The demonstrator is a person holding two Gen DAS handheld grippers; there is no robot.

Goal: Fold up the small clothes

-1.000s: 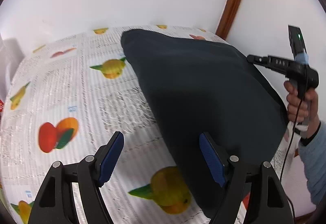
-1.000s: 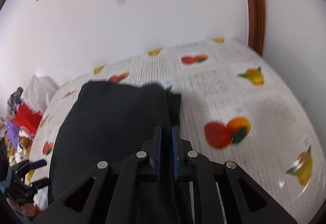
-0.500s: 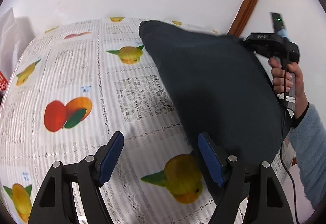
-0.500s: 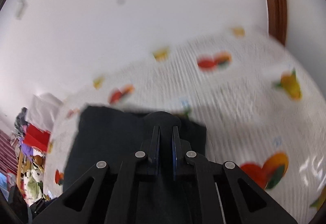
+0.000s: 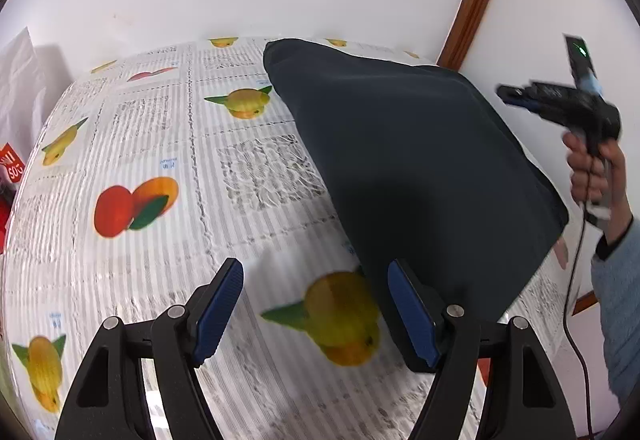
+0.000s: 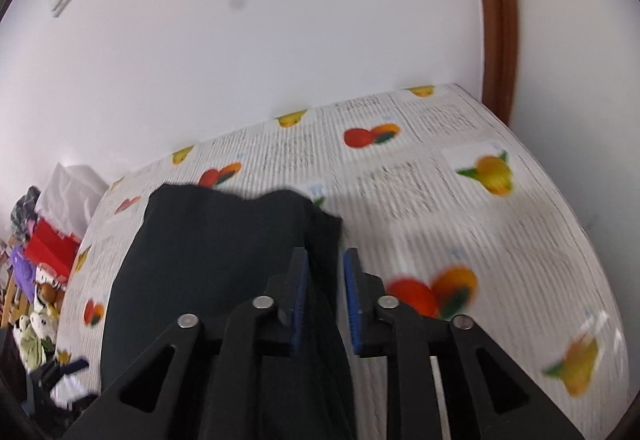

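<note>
A dark navy garment (image 5: 416,167) lies folded and flat on the fruit-print tablecloth (image 5: 160,175), at the right half of the left wrist view. My left gripper (image 5: 316,316) is open and empty, low over the cloth by the garment's near left corner. My right gripper (image 6: 326,292) has its jaws slightly apart above the garment's right edge (image 6: 324,228); the cloth lies below them, not pinched. In the left wrist view the right gripper (image 5: 516,97) hangs in the air past the garment's right side, in a hand.
A white wall and a brown door frame (image 6: 496,19) stand behind the table. A pile of colourful clothes and toys (image 6: 36,272) sits off the table's left end. A white bag (image 5: 20,87) stands at the far left.
My right gripper has opened a little, let go of the garment and lifted away to the right. The garment now rests flat. My left gripper has shifted slightly, still open.
</note>
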